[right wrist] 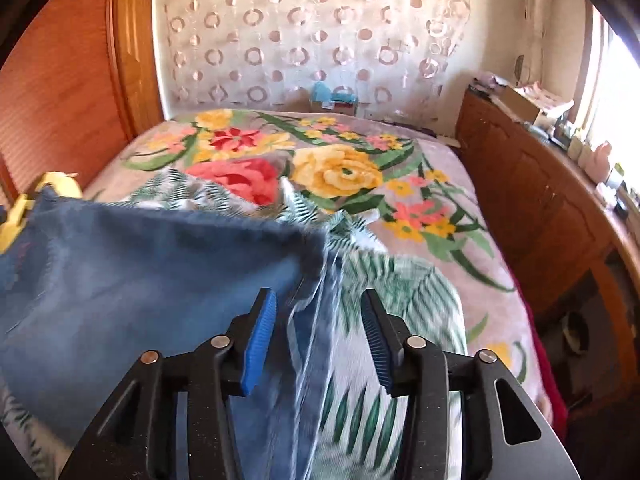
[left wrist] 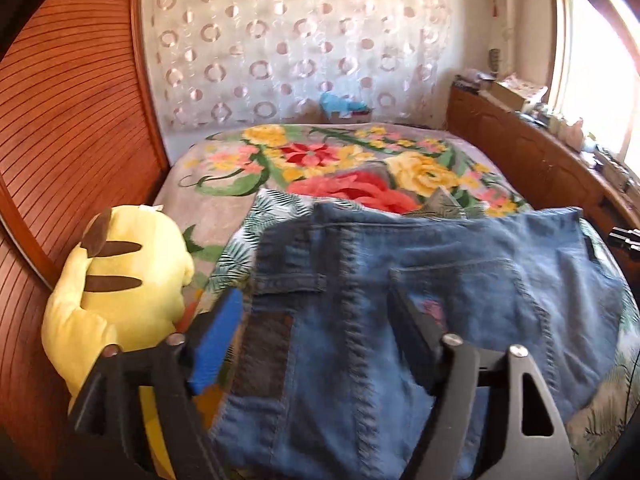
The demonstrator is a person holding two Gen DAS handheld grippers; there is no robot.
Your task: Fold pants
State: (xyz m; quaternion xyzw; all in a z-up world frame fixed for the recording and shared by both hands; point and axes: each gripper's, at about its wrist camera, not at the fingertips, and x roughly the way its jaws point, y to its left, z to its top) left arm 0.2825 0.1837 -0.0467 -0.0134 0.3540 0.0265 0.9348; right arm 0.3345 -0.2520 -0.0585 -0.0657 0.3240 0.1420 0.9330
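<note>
Left wrist view showed the blue denim pants [left wrist: 400, 292] lying on the bed, back pocket and belt loop facing up, spread over a leaf-print cloth [left wrist: 276, 212] that covered the near part of a floral blanket [left wrist: 320, 160]. The left gripper [left wrist: 316, 308] stood with its jaws spread wide above the denim, one blue-padded finger [left wrist: 218, 340] off the fabric's left edge, the other over the pocket, and neither pad pressed on the cloth. Just left of the pants sat a yellow plush toy [left wrist: 120, 280] against the wooden headboard [left wrist: 72, 140].

From the right wrist, the pants [right wrist: 140, 272] filled the left half, their blurred edge running between the fingers of the right gripper [right wrist: 318, 320], whose jaws stood parted and clear of it. A wooden cabinet [right wrist: 540, 208] flanked the bed on the right, and a circle-patterned curtain [right wrist: 300, 32] hung behind.
</note>
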